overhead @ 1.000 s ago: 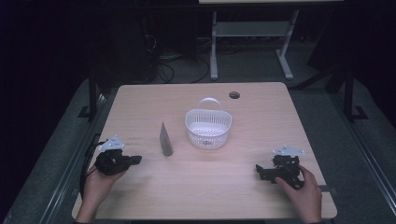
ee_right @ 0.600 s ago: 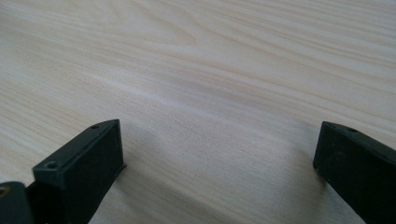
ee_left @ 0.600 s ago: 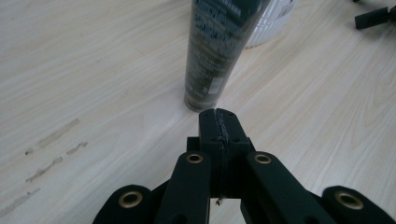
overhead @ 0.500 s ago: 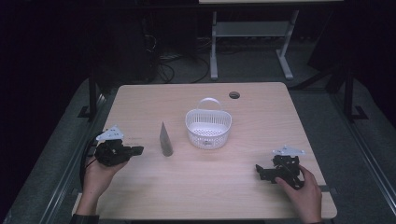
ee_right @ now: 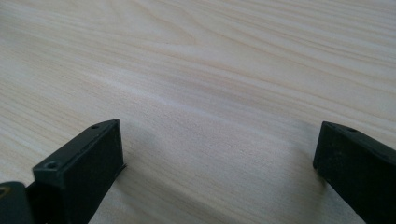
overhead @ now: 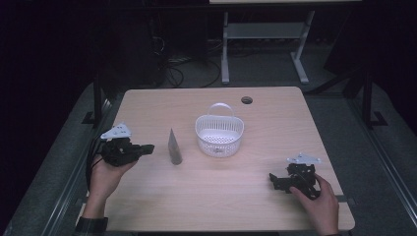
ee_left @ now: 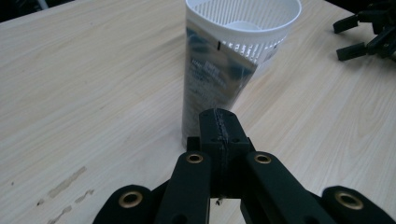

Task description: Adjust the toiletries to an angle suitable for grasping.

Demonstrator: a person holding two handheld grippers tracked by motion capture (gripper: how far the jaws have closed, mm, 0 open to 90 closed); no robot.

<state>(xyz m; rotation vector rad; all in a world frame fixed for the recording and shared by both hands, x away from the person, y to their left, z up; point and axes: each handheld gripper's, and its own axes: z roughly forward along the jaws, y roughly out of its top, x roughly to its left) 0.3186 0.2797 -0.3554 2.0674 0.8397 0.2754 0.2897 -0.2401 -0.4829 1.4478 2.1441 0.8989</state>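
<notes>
A pale wooden table [overhead: 275,206] carries everything here, with a small round hole [overhead: 247,100] near its far edge. The largest thing on it is a white plastic basket [overhead: 219,137] with an arched handle, standing upright well ahead of the left gripper's tips and, in the left gripper view, just behind the tube.

That tube [overhead: 174,146] is a grey, flattened one with dark print (the lettering is too blurred to read). It stands upright on its cap end, just beyond the fingers of the left gripper [overhead: 145,148], between them and the basket. In the left gripper view it rises directly past the fingertips [ee_left: 219,128] and is not touched by them.

The left gripper is held in a hand [overhead: 104,174] above the table's left side. Its two black jaws are clenched flat against each other with nothing between them.

The right gripper [overhead: 275,181] sits low at the table's right near edge, in the other hand [overhead: 322,202]. Its jaws are released and stand wide apart, with bare wood between the fingers [ee_right: 88,158] and the tube well away from them.
</notes>
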